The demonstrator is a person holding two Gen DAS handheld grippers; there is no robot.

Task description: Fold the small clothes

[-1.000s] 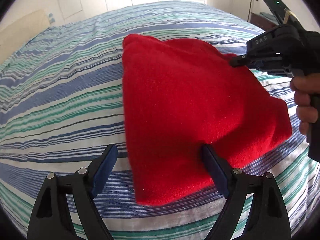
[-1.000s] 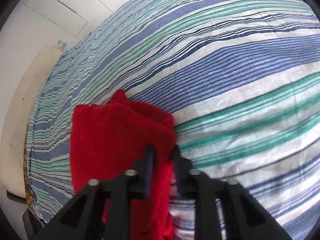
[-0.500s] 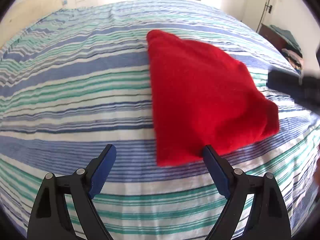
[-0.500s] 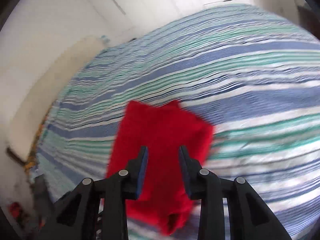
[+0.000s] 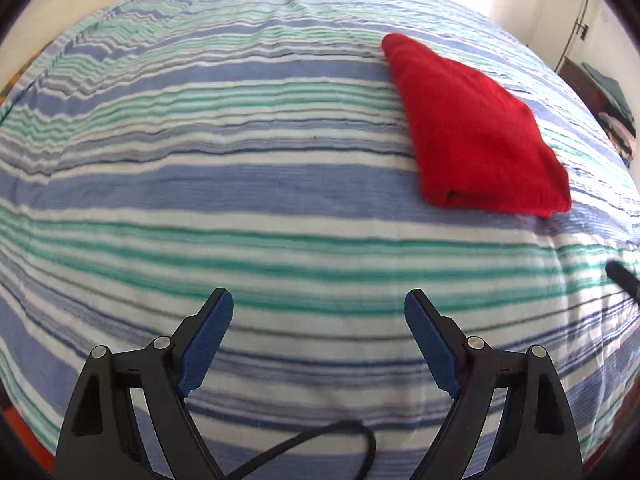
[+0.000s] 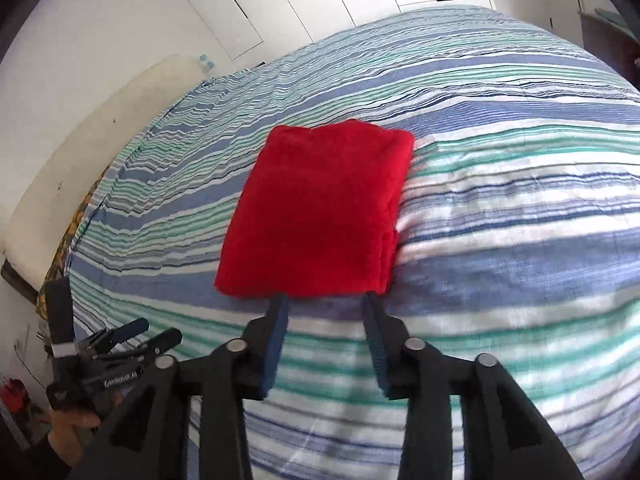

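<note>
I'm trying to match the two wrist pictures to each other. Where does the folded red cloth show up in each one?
Left wrist view: the folded red cloth lies at upper right, far ahead of the open left gripper.
Right wrist view: it lies in the middle, just beyond the tips of the open right gripper, not held.
Shared landmark: the striped bedspread under the cloth in both views.

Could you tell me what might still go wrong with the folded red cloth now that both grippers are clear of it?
1. The right gripper, its jaws just opened and empty, sits right at the near edge of the red cloth; a careless move could snag and undo the fold.
2. The layered end looks loose and may spring open.
3. The cable beneath the open left gripper could drag on the striped bedsheet.
</note>
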